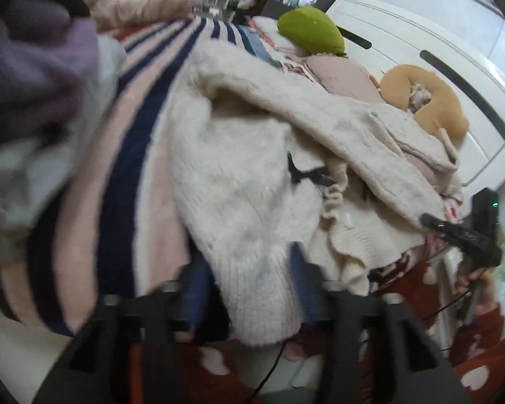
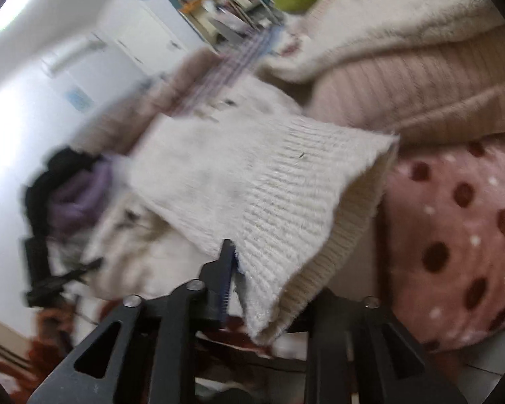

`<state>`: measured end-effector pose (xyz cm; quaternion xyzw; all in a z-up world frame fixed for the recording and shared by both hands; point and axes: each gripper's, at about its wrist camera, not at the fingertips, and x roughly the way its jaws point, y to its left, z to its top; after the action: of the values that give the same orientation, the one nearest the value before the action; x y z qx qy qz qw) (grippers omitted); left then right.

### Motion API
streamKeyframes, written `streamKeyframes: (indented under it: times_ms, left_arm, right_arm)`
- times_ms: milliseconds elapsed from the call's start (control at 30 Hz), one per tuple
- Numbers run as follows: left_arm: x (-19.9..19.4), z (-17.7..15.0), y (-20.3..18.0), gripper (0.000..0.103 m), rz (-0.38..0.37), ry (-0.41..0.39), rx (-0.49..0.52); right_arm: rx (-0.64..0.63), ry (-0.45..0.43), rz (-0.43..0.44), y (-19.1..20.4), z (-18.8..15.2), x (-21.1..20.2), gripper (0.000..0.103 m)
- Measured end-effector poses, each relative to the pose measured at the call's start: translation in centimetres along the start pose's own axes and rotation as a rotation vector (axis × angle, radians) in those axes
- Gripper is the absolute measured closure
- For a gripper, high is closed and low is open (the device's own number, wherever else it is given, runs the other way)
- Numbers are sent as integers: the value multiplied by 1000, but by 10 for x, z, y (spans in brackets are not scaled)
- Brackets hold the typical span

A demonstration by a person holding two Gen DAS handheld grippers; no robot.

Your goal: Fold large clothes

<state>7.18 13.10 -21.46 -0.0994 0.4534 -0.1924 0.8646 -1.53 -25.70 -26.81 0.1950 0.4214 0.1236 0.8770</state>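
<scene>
A cream fuzzy knit sweater lies bunched on the bed, a small black bow on its front. Its ribbed hem hangs over the bed's near edge between the fingers of my left gripper. The jaws stand apart and the cloth sits loosely in the gap. In the right wrist view, another stretch of ribbed hem spreads out in front of my right gripper. That gripper's left blue pad lies beside the cloth edge without pinching it, and the knit hides its right finger. The right tool's black body shows at the sweater's far side.
A pink, white and navy striped blanket covers the bed. A beige fleece garment lies over the sweater. A green cushion, a tan cushion and a white headboard are behind. Purple cloth is at left; a dotted pink blanket at right.
</scene>
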Motion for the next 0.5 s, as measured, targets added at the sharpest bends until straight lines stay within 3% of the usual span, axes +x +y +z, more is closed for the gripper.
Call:
streamKeyframes:
  times_ms: [100,167,233,300,333,367,500]
  left_arm:
    - [-28,11,0,50,-19,-72,21]
    - [-40,23,-3,50,-45,-118,35]
    - [-44,37,-9,50,-88,-149,57]
    - [-33,52,-20,54,-124,-152,77]
    - [-25,58,-25,64,-141,-145,86]
    - [-15,64,-31,77,-165,-131,89]
    - [28,92,-51,81,-237,-107,55]
  right_arm:
    - [-56,-71,-66,5,8,-33,59]
    - [-87,-145,-123,9,14,-63,58]
    - [-104,-225,-100,17,23,-86,59]
    - [-125,-278,3,26,32,-94,68]
    - [-141,-277,58,32,39,-89,85]
    - [-166,-271,74,41,44,-78,94]
    - [-221,-172,87,62,61,-14,97]
